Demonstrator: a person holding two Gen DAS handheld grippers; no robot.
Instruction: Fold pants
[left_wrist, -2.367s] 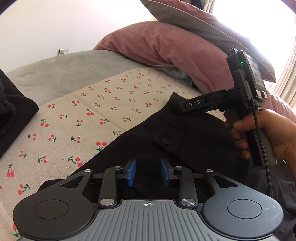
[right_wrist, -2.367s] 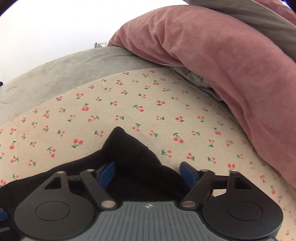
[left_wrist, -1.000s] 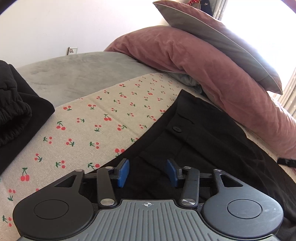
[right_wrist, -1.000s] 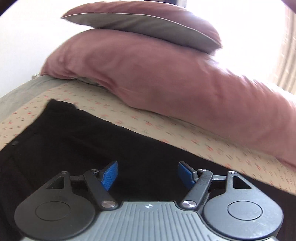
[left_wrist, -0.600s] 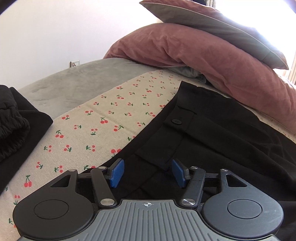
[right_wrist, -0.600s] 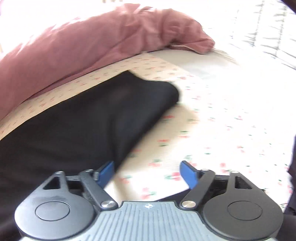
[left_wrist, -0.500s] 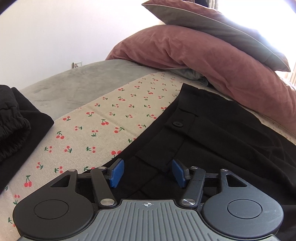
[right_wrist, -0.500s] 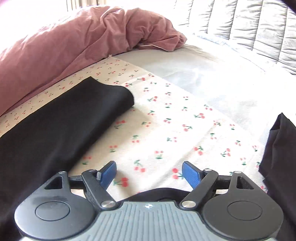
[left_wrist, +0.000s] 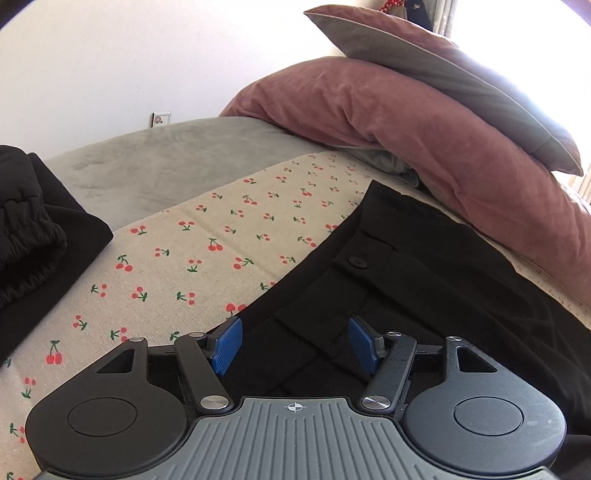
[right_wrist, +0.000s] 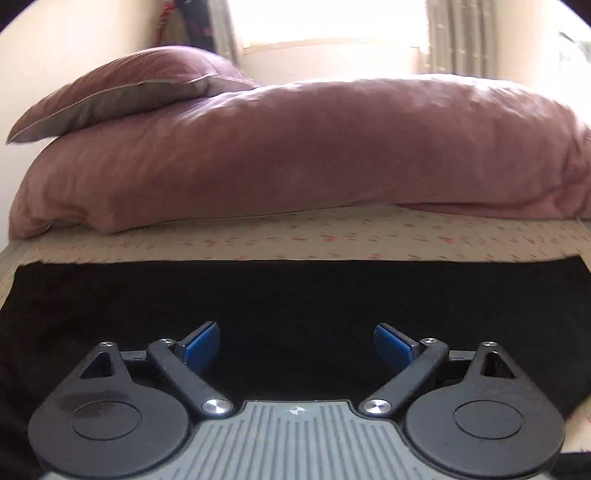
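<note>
- Bed surface: cherry-print sheet (left_wrist: 221, 236), beige with red cherries; a plain grey cover (left_wrist: 177, 162) lies beyond it toward the white wall.
- Mauve duvet (right_wrist: 332, 147) is bunched along the far edge of the sheet; a mauve-and-grey pillow (left_wrist: 436, 70) rests on top of it.
- Black pants (left_wrist: 424, 280) lie flat on the cherry sheet, waistband toward the duvet. In the right wrist view the pants (right_wrist: 295, 295) span the frame as a straight dark band, far edge parallel to the duvet and apart from it, with a strip of sheet between.
- A second dark garment (left_wrist: 33, 236) with an elastic gathered cuff sits at the left edge of the sheet, well apart from the pants.
- Left gripper (left_wrist: 295, 347): blue pads spread wide, nothing pinched, positioned over the pants near the fly area.
- Right gripper (right_wrist: 297, 347): blue pads spread wide, nothing between them, black cloth below.
- Single black button (left_wrist: 357, 262) visible on the waistband.
- Wall socket (left_wrist: 161, 119) on the wall behind the grey cover.
- Writing: no legible brand or label. Each gripper body shows only a small crosshair mark.
</note>
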